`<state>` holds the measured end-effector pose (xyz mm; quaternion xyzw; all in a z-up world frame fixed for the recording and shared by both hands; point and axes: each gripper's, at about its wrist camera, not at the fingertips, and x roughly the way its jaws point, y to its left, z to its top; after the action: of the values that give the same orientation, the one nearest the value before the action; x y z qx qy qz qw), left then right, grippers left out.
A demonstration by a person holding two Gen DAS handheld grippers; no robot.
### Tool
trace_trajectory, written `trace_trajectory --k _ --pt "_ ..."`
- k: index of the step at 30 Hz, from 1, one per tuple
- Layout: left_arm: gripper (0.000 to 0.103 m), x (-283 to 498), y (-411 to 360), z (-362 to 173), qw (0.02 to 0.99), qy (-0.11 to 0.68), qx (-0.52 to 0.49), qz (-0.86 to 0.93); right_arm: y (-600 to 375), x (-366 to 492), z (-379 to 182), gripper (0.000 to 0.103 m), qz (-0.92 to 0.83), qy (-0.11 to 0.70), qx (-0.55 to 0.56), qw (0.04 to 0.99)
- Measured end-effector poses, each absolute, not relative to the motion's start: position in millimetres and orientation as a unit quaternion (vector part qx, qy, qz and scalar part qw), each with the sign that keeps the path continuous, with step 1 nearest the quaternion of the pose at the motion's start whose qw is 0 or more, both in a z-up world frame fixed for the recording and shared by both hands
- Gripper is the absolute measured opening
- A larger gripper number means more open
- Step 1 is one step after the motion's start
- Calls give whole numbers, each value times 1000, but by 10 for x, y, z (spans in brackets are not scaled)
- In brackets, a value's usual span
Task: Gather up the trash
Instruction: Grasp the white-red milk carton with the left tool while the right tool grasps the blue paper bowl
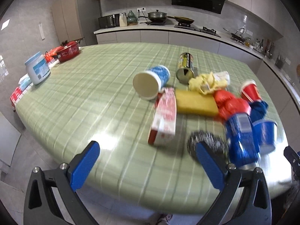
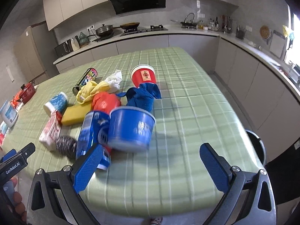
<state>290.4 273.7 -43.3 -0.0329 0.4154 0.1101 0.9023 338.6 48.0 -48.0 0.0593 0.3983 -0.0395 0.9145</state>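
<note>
A pile of trash lies on the green checked table (image 1: 84, 101): a blue paper cup on its side (image 1: 150, 81), a red-white carton (image 1: 165, 116), a yellow sponge (image 1: 196, 103), a steel scourer (image 1: 206, 144), a blue can (image 1: 241, 138), a blue bowl (image 2: 131, 127), a red cup (image 2: 144, 76), a blue cloth (image 2: 144, 97), a red bag (image 2: 106, 102), a yellow rag (image 2: 91, 91) and a dark can (image 2: 86, 81). My left gripper (image 1: 148, 146) is open and empty, in front of the carton. My right gripper (image 2: 151, 150) is open and empty, before the blue bowl.
A white tub (image 1: 37, 69) and a red pot (image 1: 68, 51) stand at the table's far left edge. A black bin (image 2: 256, 144) stands beside the table's right edge. Kitchen counters (image 2: 187, 31) run behind the table.
</note>
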Motion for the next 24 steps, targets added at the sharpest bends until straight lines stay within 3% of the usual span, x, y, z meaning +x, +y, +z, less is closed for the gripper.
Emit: trace_trajectory --k 13,16,21,24 --pt "98 3522 2841 -809 882 466 -17 70 507 3992 -701 103 -59 428 78 899" --pt "88 3599 2892 -880 876 479 -25 50 524 4048 -764 103 -61 435 89 894" --pt "45 3663 2986 -998 862 504 -46 17 547 4111 -863 103 -58 440 113 889" --pt "39 3634 3009 -1014 862 504 -50 12 552 4143 -919 100 -54 447 123 884"
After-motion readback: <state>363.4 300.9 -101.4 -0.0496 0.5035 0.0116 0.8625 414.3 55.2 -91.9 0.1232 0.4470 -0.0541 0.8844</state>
